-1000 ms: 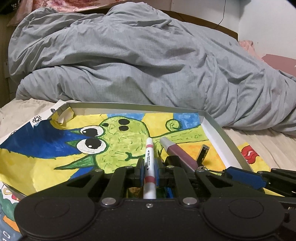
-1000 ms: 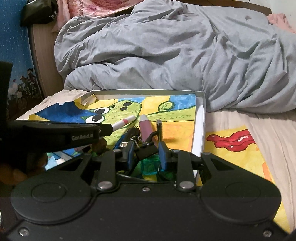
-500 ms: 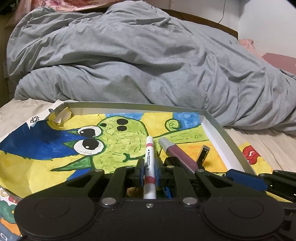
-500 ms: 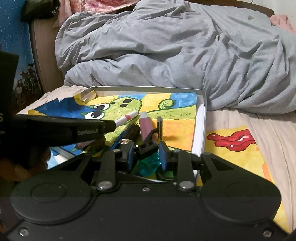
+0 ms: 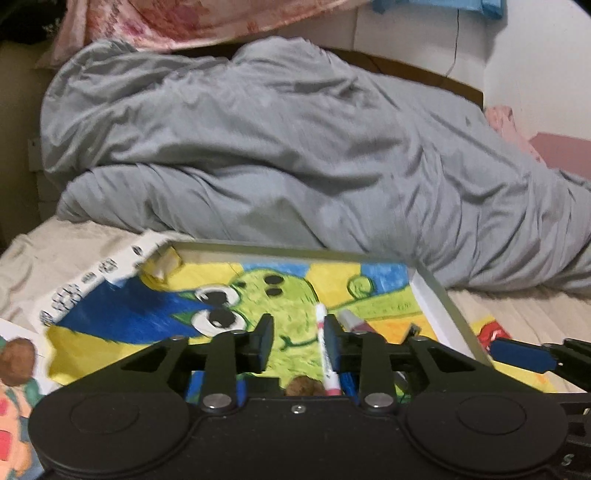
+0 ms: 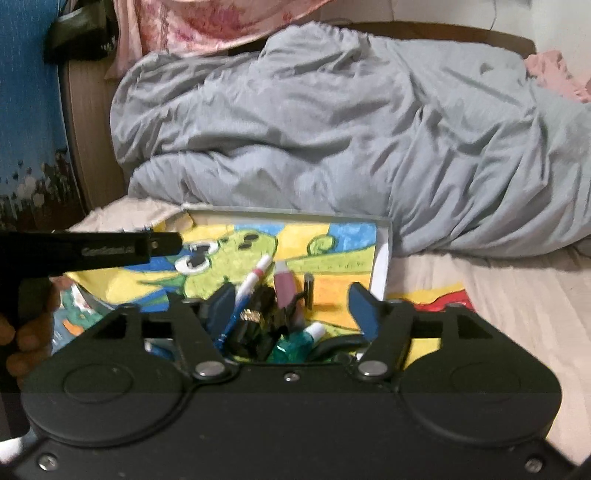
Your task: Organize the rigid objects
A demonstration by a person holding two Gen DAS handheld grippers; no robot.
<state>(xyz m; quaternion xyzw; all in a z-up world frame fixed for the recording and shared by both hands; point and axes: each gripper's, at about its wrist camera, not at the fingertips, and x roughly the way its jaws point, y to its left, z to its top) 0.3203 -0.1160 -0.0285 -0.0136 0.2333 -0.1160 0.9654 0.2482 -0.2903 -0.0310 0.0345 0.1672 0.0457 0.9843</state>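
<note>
A shallow grey tray point(image 5: 436, 288) lined with a green cactus drawing lies on the bed. In it are a white marker point(image 5: 325, 354) with red bands, a pink tube point(image 5: 352, 323) and a small dark stick point(image 5: 412, 330). My left gripper point(image 5: 300, 341) hangs over the tray, its jaws opening. The marker leans by the right finger with a wide gap to the left one. My right gripper point(image 6: 291, 308) is also opening above the pile. Below it lie the marker point(image 6: 255, 278), pink tube point(image 6: 284, 286), a black item with a gold band point(image 6: 251, 321) and a teal bottle point(image 6: 299, 341); its pads touch none.
A crumpled grey duvet point(image 5: 295, 147) fills the bed behind the tray point(image 6: 382, 251). Colourful drawings point(image 6: 439, 299) lie on the beige sheet around it. A person's hand point(image 6: 22, 332) holds the left gripper point(image 6: 162, 243) at the left. Pink cloth point(image 6: 207, 26) hangs at the headboard.
Both grippers were shut, the left on the marker; now both stand apart. Both have lifted and drawn back, so more of the duvet and wall shows.
</note>
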